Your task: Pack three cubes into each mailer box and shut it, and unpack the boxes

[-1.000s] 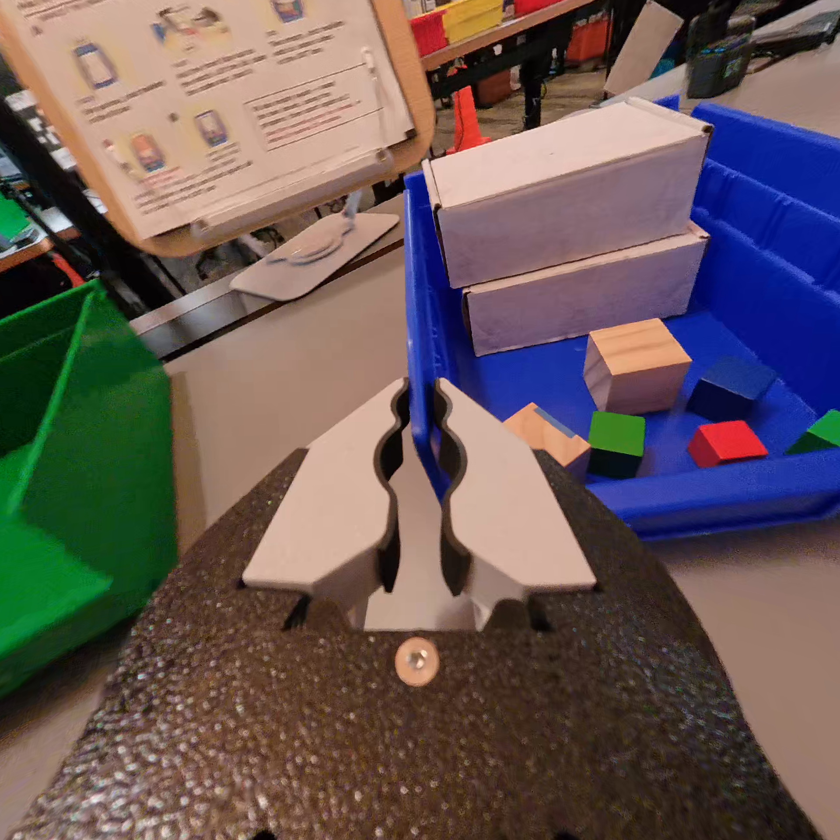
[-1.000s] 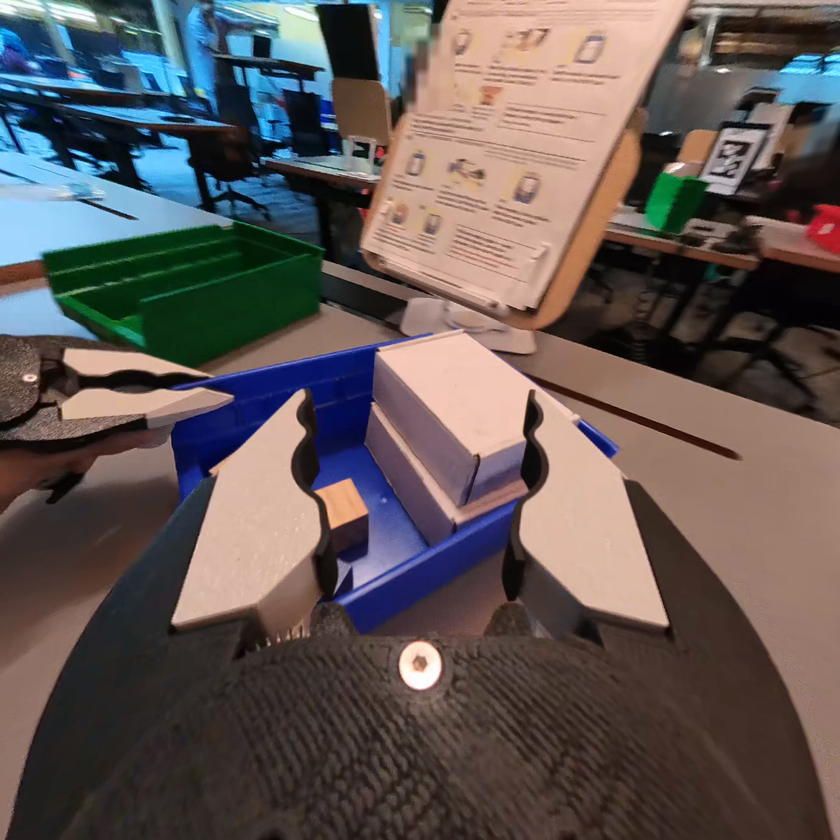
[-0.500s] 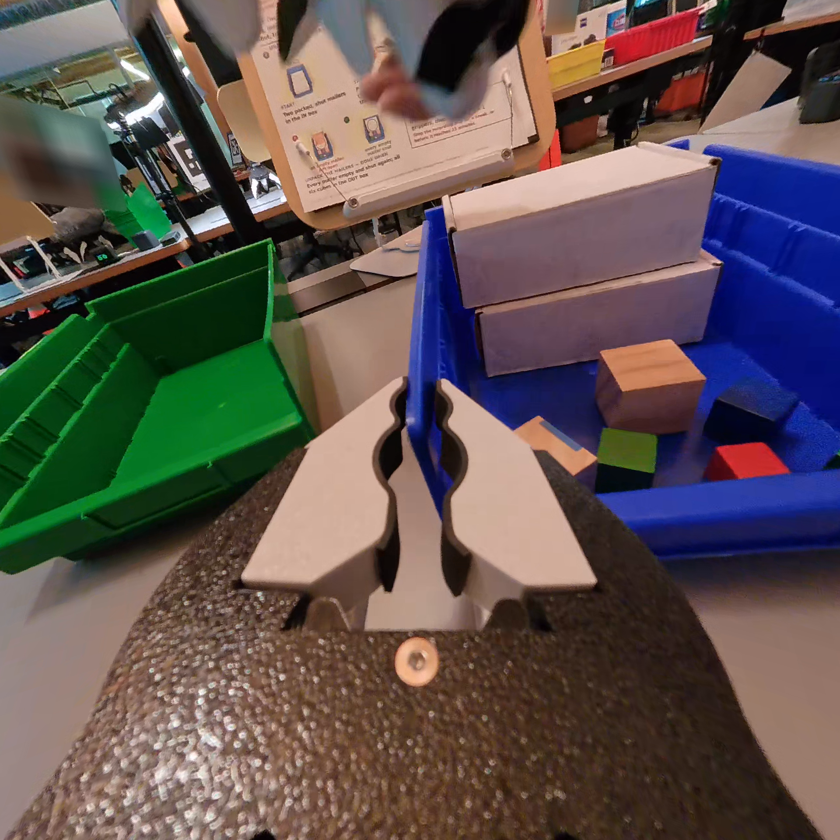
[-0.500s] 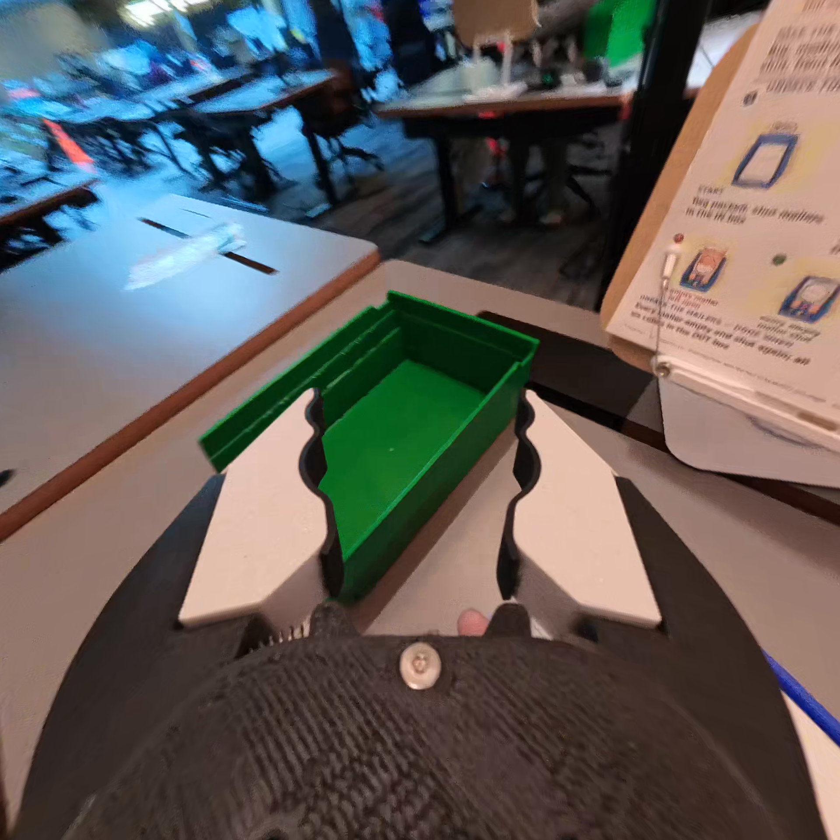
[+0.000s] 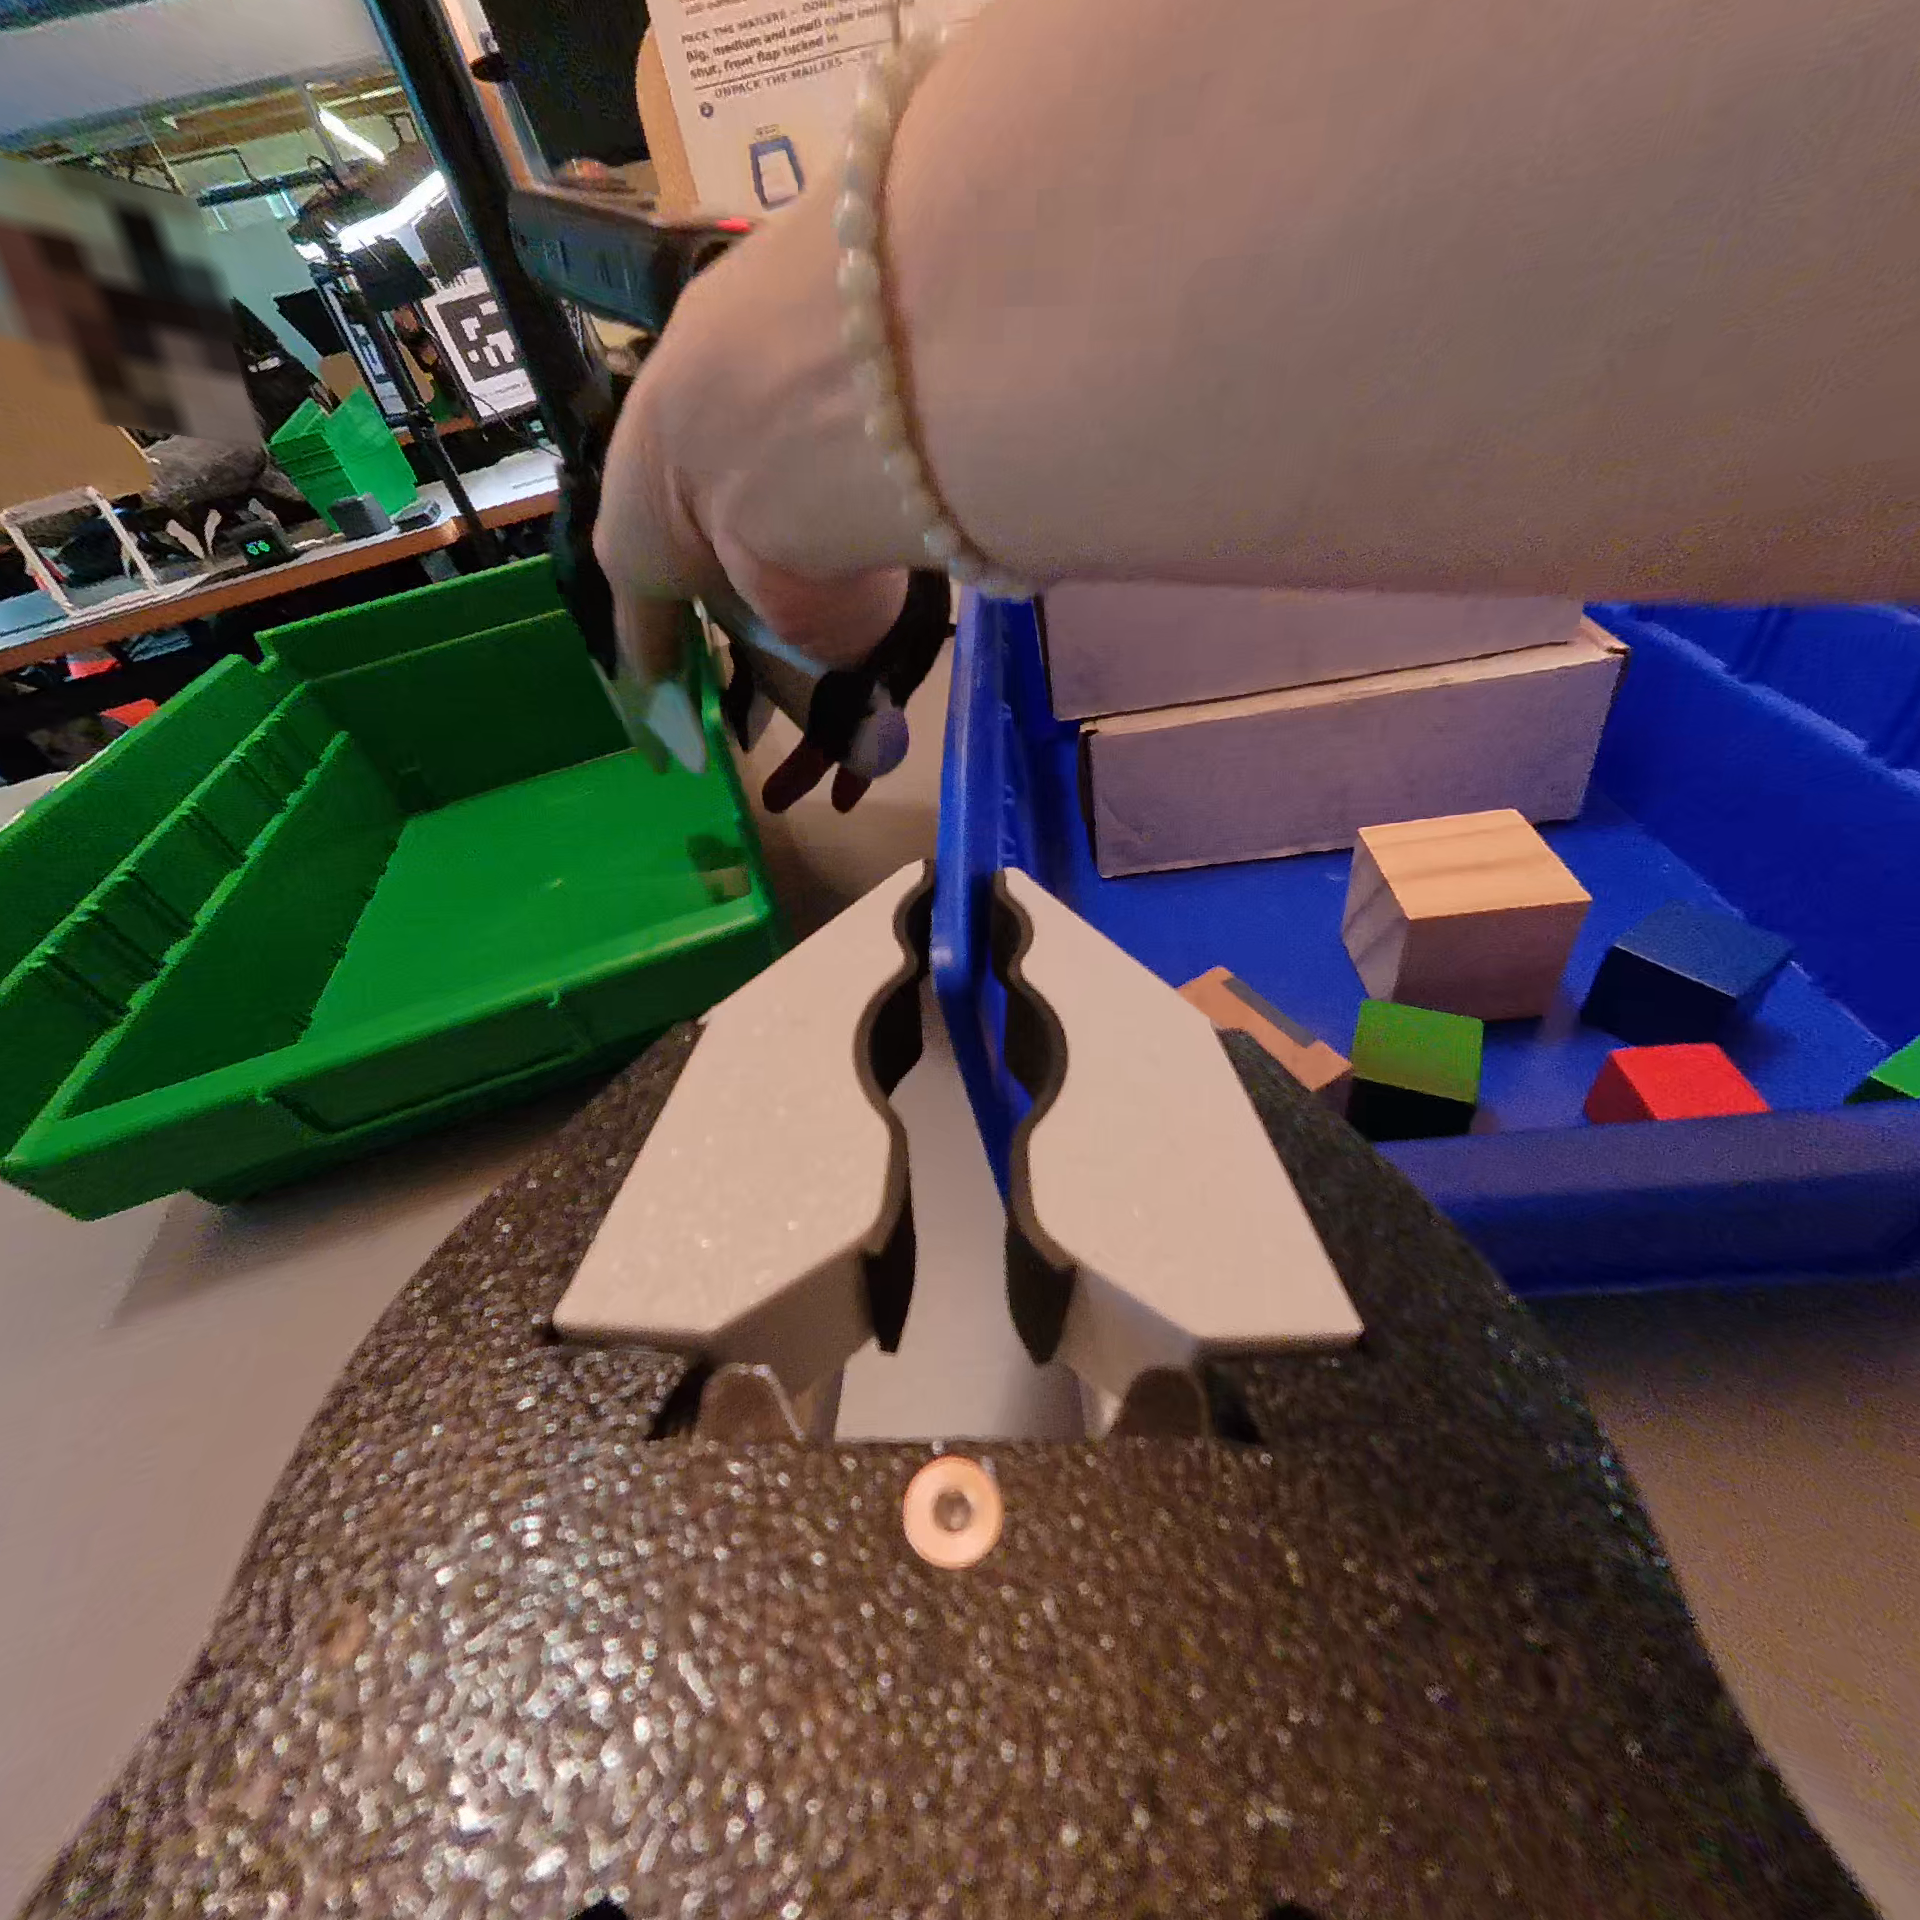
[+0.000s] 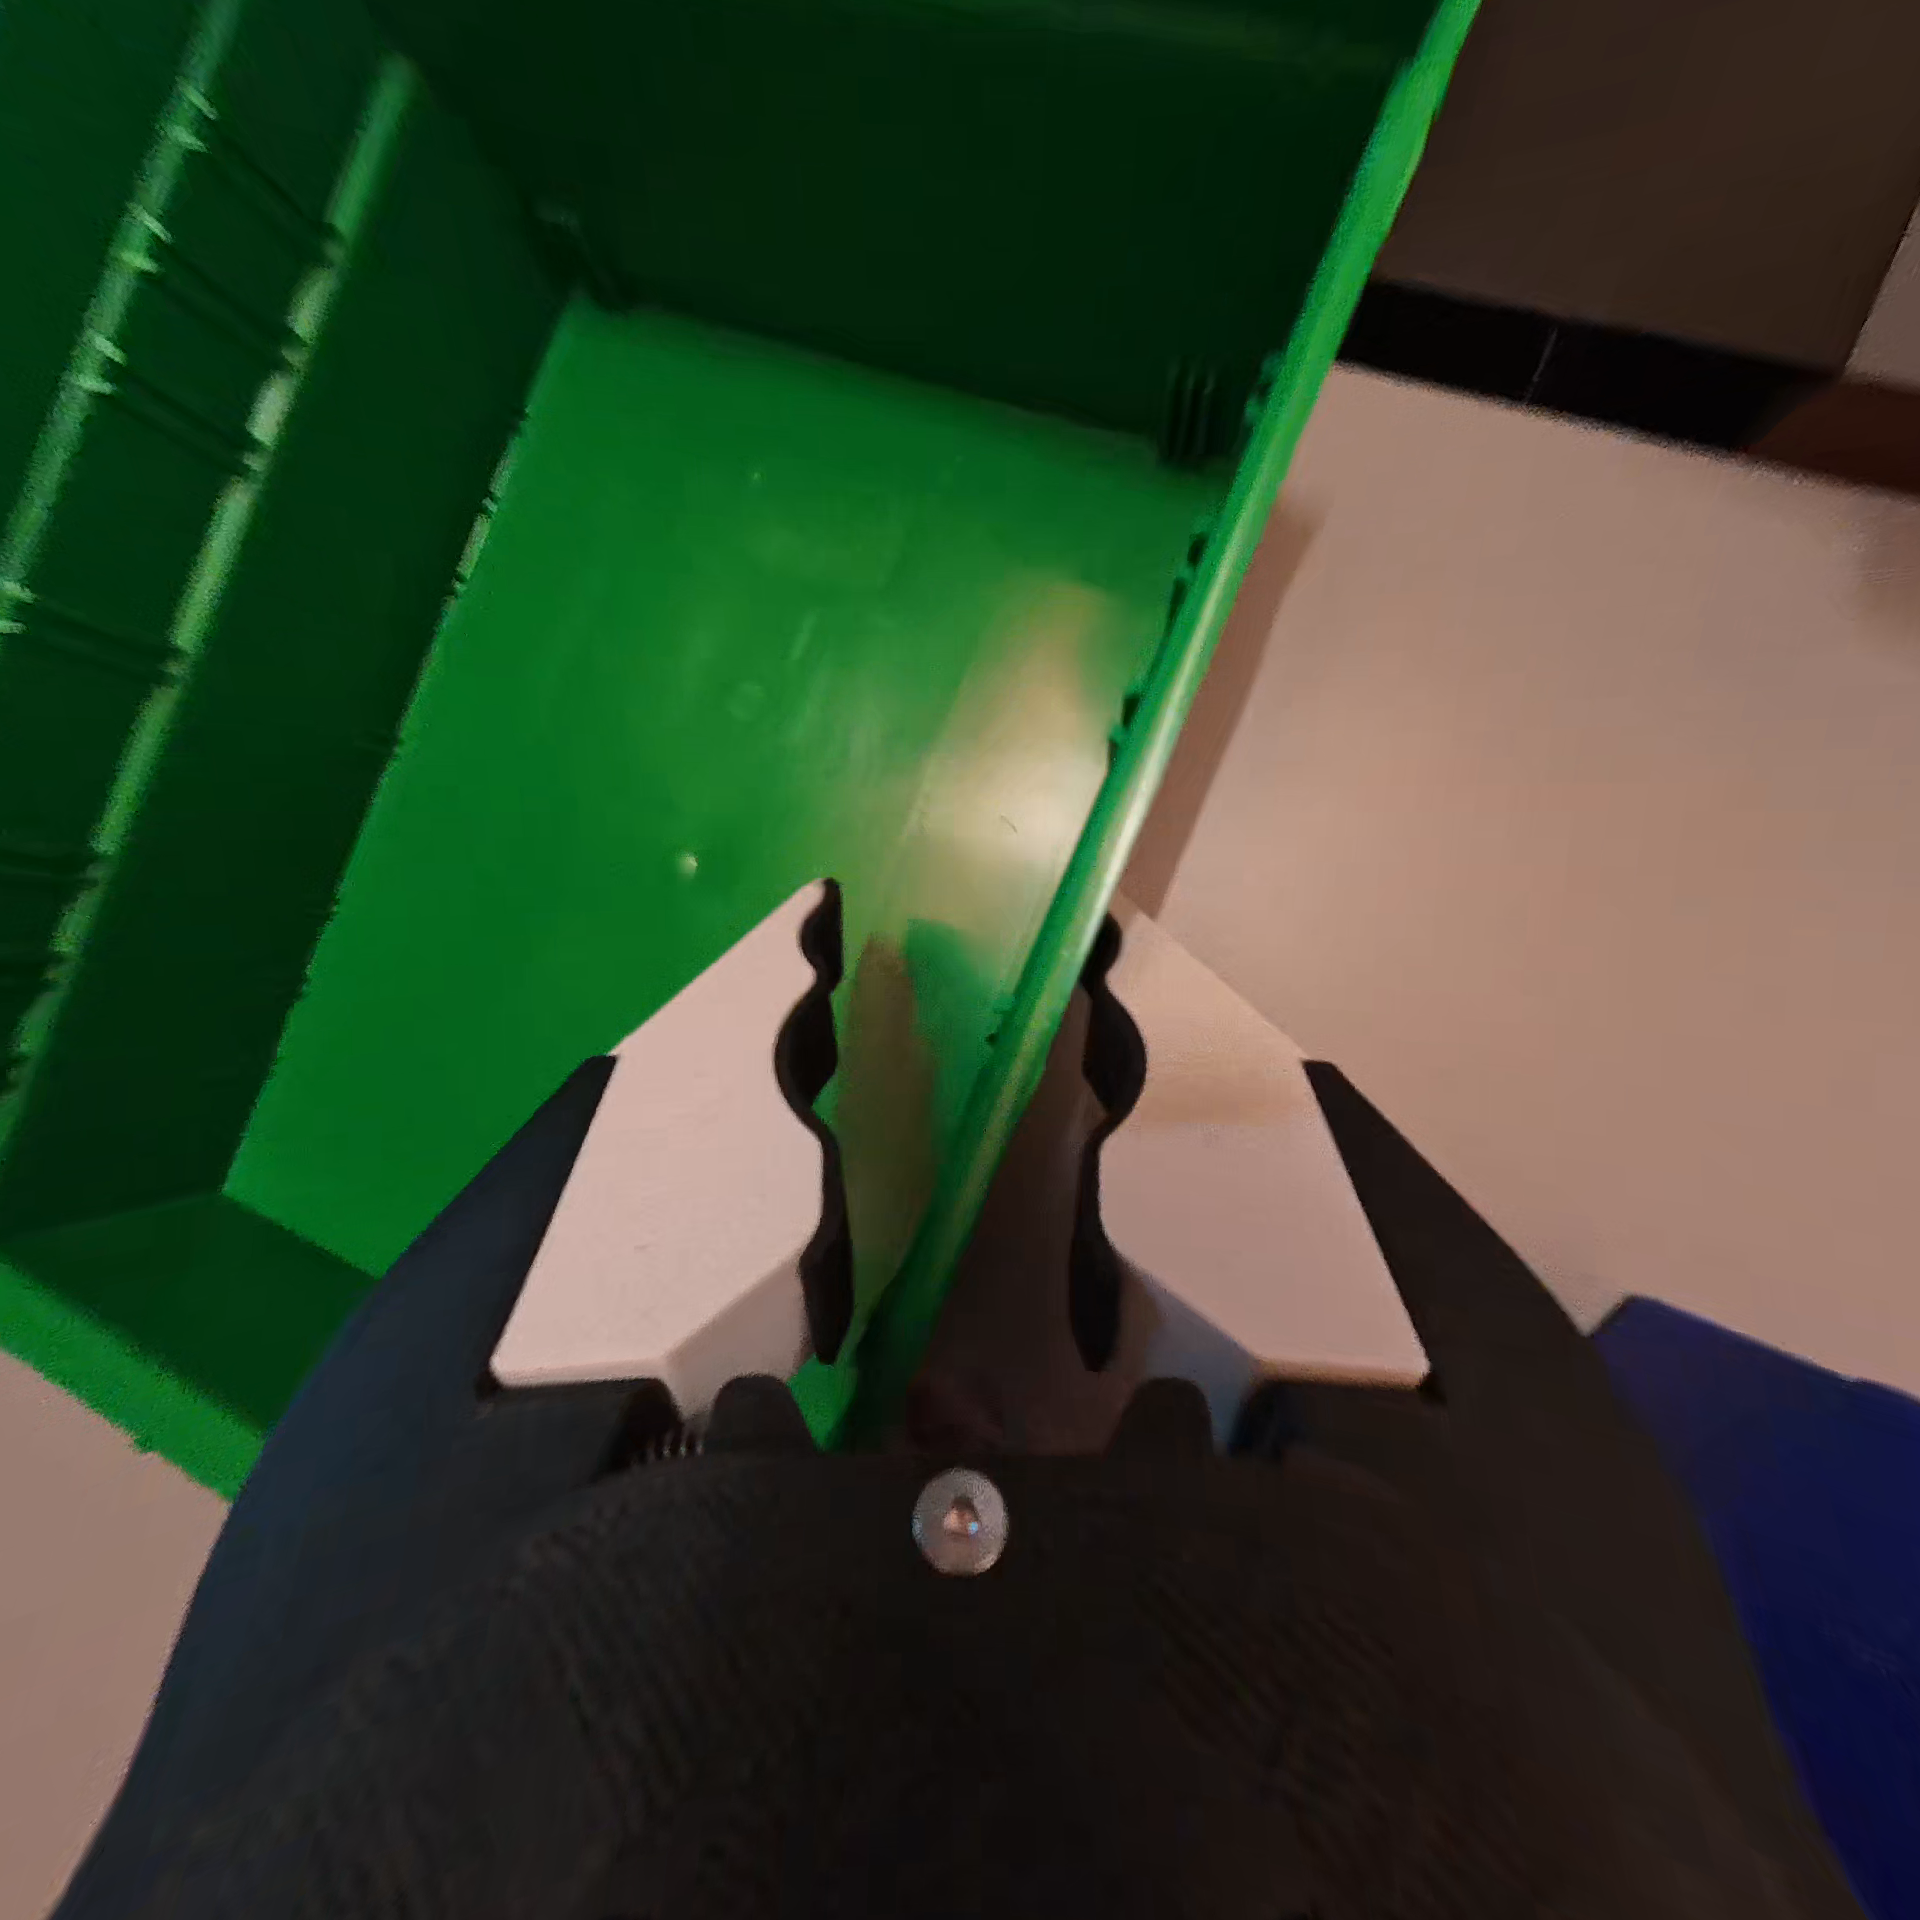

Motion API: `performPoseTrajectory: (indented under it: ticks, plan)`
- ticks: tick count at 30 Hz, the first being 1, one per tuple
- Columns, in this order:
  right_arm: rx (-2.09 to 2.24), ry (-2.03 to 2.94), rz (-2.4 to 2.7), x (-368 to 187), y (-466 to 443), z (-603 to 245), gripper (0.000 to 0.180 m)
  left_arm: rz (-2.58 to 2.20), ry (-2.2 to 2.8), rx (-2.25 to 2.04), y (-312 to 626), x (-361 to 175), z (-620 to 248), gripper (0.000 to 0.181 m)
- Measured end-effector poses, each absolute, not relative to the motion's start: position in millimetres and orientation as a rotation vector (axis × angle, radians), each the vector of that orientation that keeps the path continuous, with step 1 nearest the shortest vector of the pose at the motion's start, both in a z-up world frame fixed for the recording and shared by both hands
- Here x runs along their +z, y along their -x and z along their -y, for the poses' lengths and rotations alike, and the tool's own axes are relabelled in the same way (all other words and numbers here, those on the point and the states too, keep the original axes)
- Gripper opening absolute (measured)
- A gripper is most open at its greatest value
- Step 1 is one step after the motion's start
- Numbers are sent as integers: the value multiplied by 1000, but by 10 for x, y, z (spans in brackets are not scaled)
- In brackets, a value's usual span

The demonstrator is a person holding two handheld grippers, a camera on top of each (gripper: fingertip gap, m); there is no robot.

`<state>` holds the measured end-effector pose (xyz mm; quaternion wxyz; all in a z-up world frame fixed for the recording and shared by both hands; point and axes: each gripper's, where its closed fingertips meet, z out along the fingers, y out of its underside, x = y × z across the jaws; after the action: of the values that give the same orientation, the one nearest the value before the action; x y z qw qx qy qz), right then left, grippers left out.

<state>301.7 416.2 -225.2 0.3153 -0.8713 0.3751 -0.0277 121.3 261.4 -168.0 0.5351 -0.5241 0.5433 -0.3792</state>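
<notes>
My left gripper [image 5: 961,883] is shut on the left wall of the blue bin [image 5: 1662,1195]. In the bin, two closed white mailer boxes [image 5: 1351,748] lie stacked at the back. In front of them lie a big wooden cube [image 5: 1475,914], a green cube [image 5: 1418,1049], a red cube [image 5: 1673,1081], a dark blue cube [image 5: 1683,971] and a small wooden cube [image 5: 1257,1023]. My right gripper [image 6: 961,904] sits astride the right wall of the empty green bin [image 6: 1247,520], one finger inside and one outside. Its jaws are partly closed and still apart.
The green bin [image 5: 312,1101] stands left of the blue bin on the grey table. A person's forearm [image 5: 1351,312] with a bead bracelet crosses above the mailers and hides the top one. An instruction board stands behind. A corner of the blue bin [image 6: 1766,1455] shows in the right wrist view.
My right gripper swung left from above the blue bin, came down over the green bin's right wall and narrowed its jaws. My left gripper kept its hold while its view turned left.
</notes>
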Motion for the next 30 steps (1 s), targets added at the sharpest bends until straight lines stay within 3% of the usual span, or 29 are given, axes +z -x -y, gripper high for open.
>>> performPoseTrajectory:
  ticks: [1, 5, 8, 13, 16, 19, 24, 30]
  plan:
    - [-93, 2306, -1007, -2310, -3025, -4143, 32, -1292, 1249, -899, -1206, -1680, -2638, 6]
    - [-52, 2240, -1091, -2264, -3020, -4213, 33, -1283, 1253, -875, -1169, -1680, -2724, 6]
    - [-9, 2206, -1051, -1918, -3069, -4320, 33, -1273, 1260, -843, -1109, -1681, -2832, 7]
    - [44, 2034, -841, -577, -3334, -4177, 33, -1227, 1294, -787, -973, -1681, -3124, 7]
    - [-4, 1922, -729, 235, -3554, -3596, 32, -1183, 1327, -748, -864, -1680, -3344, 8]
    - [-130, 1862, -702, 682, -3880, -2682, 32, -1145, 1357, -710, -761, -1681, -3547, 8]
    - [-374, 1874, -819, 538, -4538, -886, 32, -1081, 1392, -652, -600, -1680, -3850, 8]
    - [-358, 1922, -1146, -615, -5004, 928, 32, -1037, 1436, -585, -507, -1682, -4185, 8]
